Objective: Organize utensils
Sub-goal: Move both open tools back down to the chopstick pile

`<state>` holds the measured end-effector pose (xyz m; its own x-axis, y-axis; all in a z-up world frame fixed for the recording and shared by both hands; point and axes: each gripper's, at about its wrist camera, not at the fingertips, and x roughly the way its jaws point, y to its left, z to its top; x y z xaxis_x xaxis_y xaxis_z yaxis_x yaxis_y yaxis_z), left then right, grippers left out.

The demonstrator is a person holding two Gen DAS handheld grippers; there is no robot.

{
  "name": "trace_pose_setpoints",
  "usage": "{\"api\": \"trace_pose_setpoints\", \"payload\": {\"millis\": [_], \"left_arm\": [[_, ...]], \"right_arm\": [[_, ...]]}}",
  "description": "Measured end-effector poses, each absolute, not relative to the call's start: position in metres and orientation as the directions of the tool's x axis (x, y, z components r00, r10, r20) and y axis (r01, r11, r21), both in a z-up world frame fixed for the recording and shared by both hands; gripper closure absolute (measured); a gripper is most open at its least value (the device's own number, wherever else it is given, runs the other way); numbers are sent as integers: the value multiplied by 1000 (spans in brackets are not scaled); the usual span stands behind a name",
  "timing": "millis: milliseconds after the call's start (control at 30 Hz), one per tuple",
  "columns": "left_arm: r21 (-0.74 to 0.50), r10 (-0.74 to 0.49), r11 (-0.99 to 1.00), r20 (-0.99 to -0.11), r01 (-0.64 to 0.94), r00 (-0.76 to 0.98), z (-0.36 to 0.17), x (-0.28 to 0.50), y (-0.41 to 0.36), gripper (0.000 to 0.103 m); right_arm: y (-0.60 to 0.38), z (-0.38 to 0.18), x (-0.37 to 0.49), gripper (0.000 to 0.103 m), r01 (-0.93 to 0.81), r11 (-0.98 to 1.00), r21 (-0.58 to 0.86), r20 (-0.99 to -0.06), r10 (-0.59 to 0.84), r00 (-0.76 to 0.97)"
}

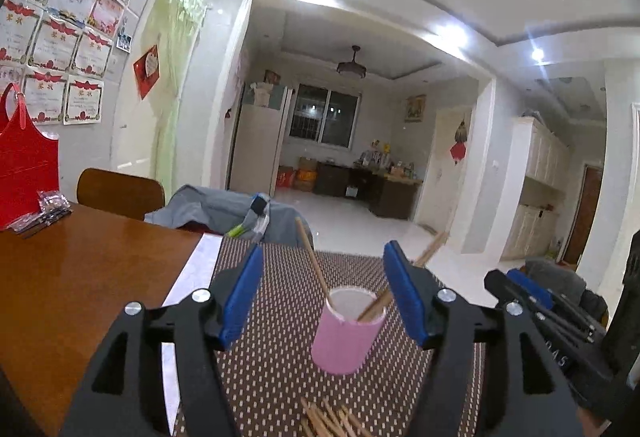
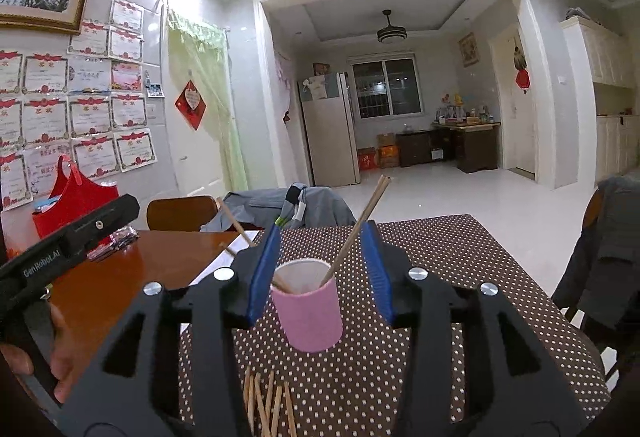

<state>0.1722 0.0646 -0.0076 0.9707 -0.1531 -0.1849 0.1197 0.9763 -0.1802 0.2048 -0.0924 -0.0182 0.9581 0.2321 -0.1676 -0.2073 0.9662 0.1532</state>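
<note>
We are working at a glossy brown wooden table (image 1: pixel 72 277) whose near part is lying under a dark brown placemat with white dots (image 2: pixel 460 277), the mat reaching to the far table edge in the right wrist view; a wooden chair back (image 1: pixel 120 193) is standing behind the table, with a grey garment (image 2: pixel 272 207) draped over the next chair, and a red plastic bag (image 1: pixel 24 173) is sitting at the far left of the tabletop against the wall of certificates. We are holding the left gripper (image 1: pixel 322 299) with its blue-padded jaws standing wide apart and nothing between the pads, the cup showing beyond and between them without touching either. We are holding the right gripper (image 2: pixel 320 273) with its jaws parted more narrowly, the pads flanking the cup's rim on both sides, yet they are not pressing on it and are gripping nothing. The pink paper cup with a white inside (image 2: pixel 308 313) is standing upright on the dotted mat, roughly in the middle of it. Wooden chopsticks (image 2: pixel 362 221) are leaning out of the cup, some slanting left and some right. A loose pile of wooden chopsticks (image 2: pixel 268 405) is lying flat on the mat just in front of the cup, nearest to us
</note>
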Motion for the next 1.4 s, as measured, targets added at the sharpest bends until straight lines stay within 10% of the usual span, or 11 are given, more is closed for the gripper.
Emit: {"api": "trace_pose_setpoints", "payload": {"millis": [667, 1400], "left_arm": [[-195, -195, 979, -801, 62, 566, -125, 199, 45, 40], [5, -13, 999, -908, 44, 420, -173, 212, 20, 58]], "right_arm": [[-103, -103, 209, 56, -250, 952, 175, -611, 305, 731], [-95, -133, 223, 56, -286, 936, 203, -738, 339, 584]]}}
